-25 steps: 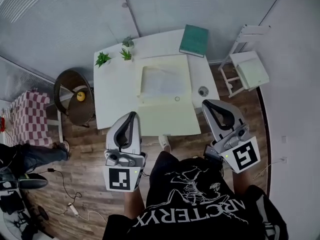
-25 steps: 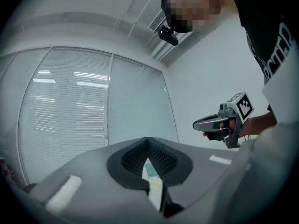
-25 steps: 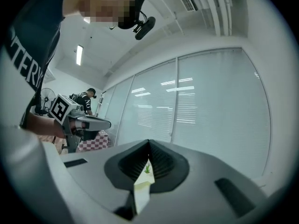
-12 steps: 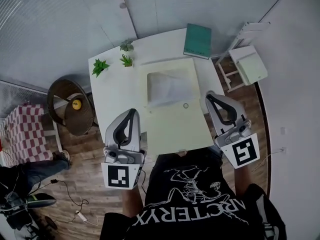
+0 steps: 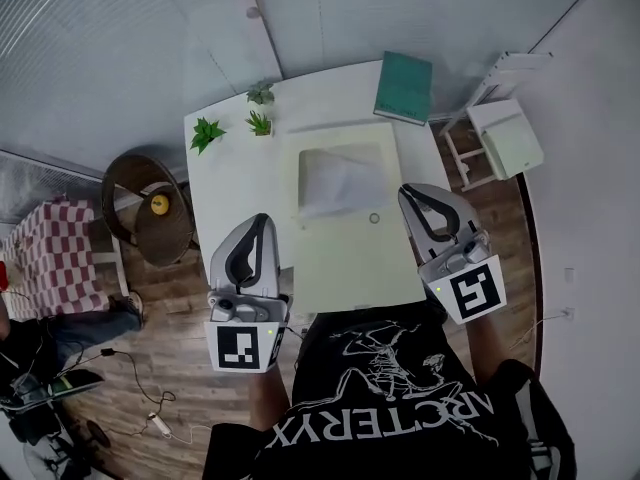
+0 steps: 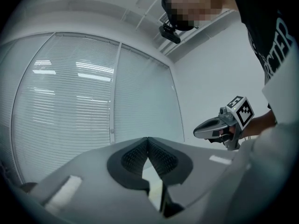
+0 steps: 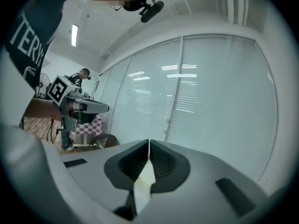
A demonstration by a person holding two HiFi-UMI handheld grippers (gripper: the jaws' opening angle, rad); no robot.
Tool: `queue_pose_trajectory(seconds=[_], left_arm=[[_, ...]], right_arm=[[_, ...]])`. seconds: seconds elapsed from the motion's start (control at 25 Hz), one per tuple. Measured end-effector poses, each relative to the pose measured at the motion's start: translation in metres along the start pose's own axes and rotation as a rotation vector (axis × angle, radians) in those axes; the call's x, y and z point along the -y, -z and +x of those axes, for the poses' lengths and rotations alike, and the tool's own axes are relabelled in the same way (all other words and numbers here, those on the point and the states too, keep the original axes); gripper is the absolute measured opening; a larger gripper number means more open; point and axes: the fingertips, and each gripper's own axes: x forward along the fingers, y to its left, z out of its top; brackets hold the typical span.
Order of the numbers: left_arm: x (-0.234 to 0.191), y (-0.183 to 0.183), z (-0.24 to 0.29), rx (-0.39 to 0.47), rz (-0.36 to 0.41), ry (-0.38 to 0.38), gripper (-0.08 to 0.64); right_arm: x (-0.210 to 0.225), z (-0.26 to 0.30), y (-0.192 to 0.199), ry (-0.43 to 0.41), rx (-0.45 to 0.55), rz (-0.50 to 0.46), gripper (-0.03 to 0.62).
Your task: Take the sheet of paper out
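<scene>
Head view puts the sheet of paper (image 5: 340, 180) at the centre of the white table (image 5: 225, 188), lying within the far half of a pale yellow folder (image 5: 350, 263) that is spread open toward the person. A small round snap button (image 5: 374, 218) sits at the sheet's 5 o'clock.

The left gripper (image 5: 262, 221) hovers at the folder's 7 o'clock and the right gripper (image 5: 404, 192) at its 3 o'clock. Each gripper's own view shows the ribbed pads pressed tip to tip with nothing between them.

The sheet looks thin, light and limp. It would likely crease under a hard pinch and slide easily over smooth plastic. The safest hold is probably a shallow nip on a free corner or edge, with the folder steadied by the other gripper.

Whether the sheet lies under a clear pocket or loose on top cannot be made out from this height, and no free edge shows. Both gripper views point up at blinds and ceiling, so neither shows the table. A green book (image 5: 403, 87) lies at the folder's 1 o'clock and small potted plants (image 5: 207, 131) at its 10 o'clock.
</scene>
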Motion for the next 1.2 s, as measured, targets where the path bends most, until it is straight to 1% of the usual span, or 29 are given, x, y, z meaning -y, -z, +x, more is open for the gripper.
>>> queue_pose_trajectory(seconds=[0.08, 0.16, 0.2, 0.24, 0.32, 0.36, 0.44, 0.52, 0.56, 0.64, 0.72, 0.84, 0.92, 1.04, 1.08, 1.12, 1.2], left_arm=[[0.001, 0.002, 0.002, -0.020, 0.004, -0.012, 0.012], [0.004, 0.002, 0.005, -0.023, 0.008, -0.016, 0.012], [0.005, 0.001, 0.007, -0.019, 0.009, -0.018, 0.011], [0.007, 0.002, 0.006, -0.025, 0.009, -0.022, 0.012], [0.010, 0.010, -0.002, -0.079, 0.002, -0.041, 0.012], [0.012, 0.014, -0.006, -0.104, -0.003, -0.050, 0.012], [0.013, 0.016, -0.013, -0.118, -0.006, -0.062, 0.012], [0.013, 0.011, -0.016, -0.090, 0.012, -0.070, 0.012], [0.013, 0.010, -0.018, -0.087, 0.019, -0.076, 0.012], [0.014, 0.009, -0.023, -0.098, 0.026, -0.092, 0.012], [0.016, 0.009, -0.027, -0.112, 0.026, -0.103, 0.012], [0.016, 0.011, -0.034, -0.137, 0.020, -0.121, 0.012], [0.015, 0.011, -0.037, -0.137, 0.029, -0.129, 0.012], [0.017, 0.009, -0.035, -0.125, 0.020, -0.122, 0.011], [0.017, 0.008, -0.034, -0.120, 0.016, -0.118, 0.012], [0.018, 0.008, -0.034, -0.119, 0.017, -0.115, 0.012], [0.017, 0.012, -0.036, -0.135, 0.021, -0.115, 0.012]], right_arm=[[-0.007, 0.007, 0.018, -0.051, -0.054, 0.021, 0.014], [-0.018, 0.022, 0.047, -0.115, -0.126, 0.044, 0.015], [-0.025, 0.033, 0.064, -0.143, -0.152, 0.036, 0.021], [-0.034, 0.045, 0.083, -0.171, -0.177, 0.009, 0.063], [-0.058, 0.068, 0.129, -0.246, -0.259, -0.098, 0.145], [-0.072, 0.079, 0.157, -0.291, -0.317, -0.162, 0.163], [-0.102, 0.099, 0.218, -0.377, -0.436, -0.302, 0.163], [-0.128, 0.114, 0.277, -0.451, -0.542, -0.436, 0.163], [-0.138, 0.120, 0.301, -0.478, -0.582, -0.477, 0.163], [-0.151, 0.127, 0.334, -0.511, -0.644, -0.495, 0.164], [-0.158, 0.132, 0.353, -0.520, -0.689, -0.495, 0.172], [-0.157, 0.139, 0.366, -0.506, -0.721, -0.545, 0.148], [-0.157, 0.143, 0.372, -0.501, -0.734, -0.560, 0.123], [-0.155, 0.148, 0.374, -0.488, -0.730, -0.573, 0.110], [-0.153, 0.150, 0.374, -0.479, -0.727, -0.580, 0.076], [-0.152, 0.151, 0.375, -0.470, -0.728, -0.580, 0.028], [-0.149, 0.152, 0.375, -0.452, -0.733, -0.570, 0.024]])
